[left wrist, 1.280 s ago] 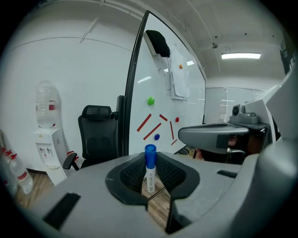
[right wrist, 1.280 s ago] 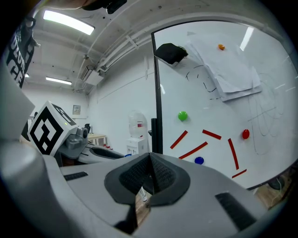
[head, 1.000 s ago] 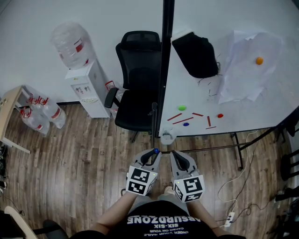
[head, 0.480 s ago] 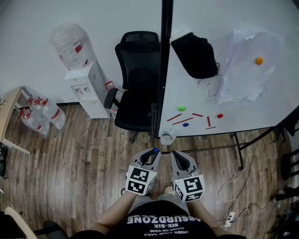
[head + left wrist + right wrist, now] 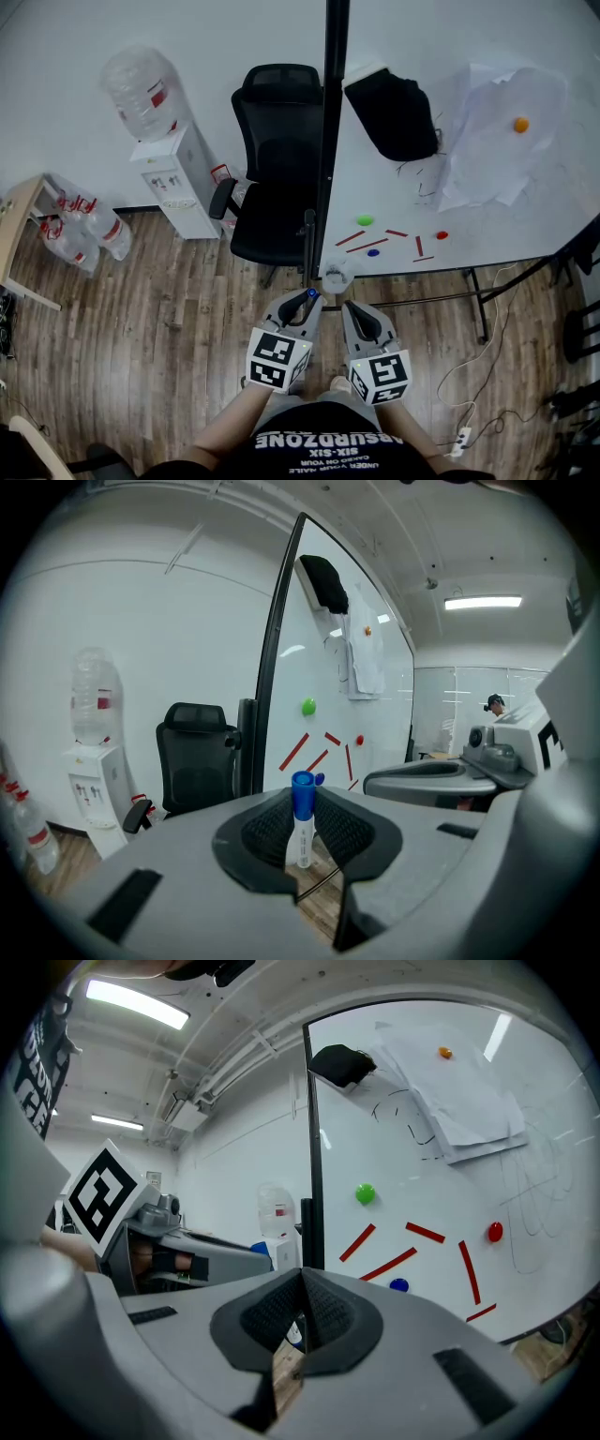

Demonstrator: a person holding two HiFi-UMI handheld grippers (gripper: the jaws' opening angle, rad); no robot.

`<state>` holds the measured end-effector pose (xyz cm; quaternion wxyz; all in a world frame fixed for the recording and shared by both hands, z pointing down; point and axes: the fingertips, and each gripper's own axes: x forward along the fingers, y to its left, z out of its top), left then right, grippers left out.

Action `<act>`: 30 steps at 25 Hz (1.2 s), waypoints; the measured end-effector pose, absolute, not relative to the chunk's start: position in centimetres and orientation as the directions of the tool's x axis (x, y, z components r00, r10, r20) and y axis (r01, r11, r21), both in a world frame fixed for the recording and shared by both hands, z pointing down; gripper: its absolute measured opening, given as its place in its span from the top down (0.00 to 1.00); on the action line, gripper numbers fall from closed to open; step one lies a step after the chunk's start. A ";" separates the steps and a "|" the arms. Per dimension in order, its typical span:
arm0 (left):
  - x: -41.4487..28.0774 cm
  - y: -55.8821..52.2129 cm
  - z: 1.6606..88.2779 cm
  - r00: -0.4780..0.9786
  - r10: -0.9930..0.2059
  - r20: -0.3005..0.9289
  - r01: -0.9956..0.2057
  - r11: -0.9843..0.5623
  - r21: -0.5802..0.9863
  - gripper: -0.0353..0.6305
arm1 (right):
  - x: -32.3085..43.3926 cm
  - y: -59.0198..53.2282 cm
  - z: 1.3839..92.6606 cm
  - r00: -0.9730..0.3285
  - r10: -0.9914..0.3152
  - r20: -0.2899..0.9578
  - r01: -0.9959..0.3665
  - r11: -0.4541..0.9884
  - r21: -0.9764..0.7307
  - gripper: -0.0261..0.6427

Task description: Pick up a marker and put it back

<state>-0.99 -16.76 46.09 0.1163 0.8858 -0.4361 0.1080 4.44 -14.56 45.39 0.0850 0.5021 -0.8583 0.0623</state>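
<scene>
My left gripper (image 5: 307, 302) is shut on a white marker with a blue cap (image 5: 311, 294), held just in front of the whiteboard's left edge. In the left gripper view the marker (image 5: 301, 825) stands upright between the ribbed pads (image 5: 267, 829), cap on top. My right gripper (image 5: 349, 310) hangs beside it on the right, its pads (image 5: 328, 1314) together with nothing between them. A small clear cup (image 5: 337, 275) sits at the whiteboard's (image 5: 487, 216) lower left corner, a little beyond both grippers.
On the board are red strips (image 5: 367, 242), a green magnet (image 5: 365, 218), a blue one (image 5: 373, 250), a black pouch (image 5: 394, 111) and paper sheets (image 5: 497, 131). A black office chair (image 5: 277, 169) and a water dispenser (image 5: 173, 178) stand to the left. Cables and a power strip (image 5: 459, 436) lie on the floor.
My left gripper has risen a little with the marker in it. The right gripper has kept still.
</scene>
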 end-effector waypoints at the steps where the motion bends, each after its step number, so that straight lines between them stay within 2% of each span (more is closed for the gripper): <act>1: -1.1 -16.9 45.6 0.597 -0.751 0.281 -0.798 -0.592 0.114 0.84 | 4.5 -14.6 45.3 -0.481 -0.852 0.207 -0.873 0.488 -0.021 0.97; 12: -2.4 -17.5 39.4 0.598 -0.790 0.139 -0.801 -0.583 0.135 0.84 | 4.8 -14.7 45.2 -0.470 -0.859 0.202 -0.880 0.475 -0.025 0.97; 30: -1.0 -19.1 40.2 0.610 -0.777 0.155 -0.792 -0.597 0.127 0.84 | 6.8 -15.4 45.6 -0.430 -0.878 0.210 -0.901 0.433 -0.034 0.97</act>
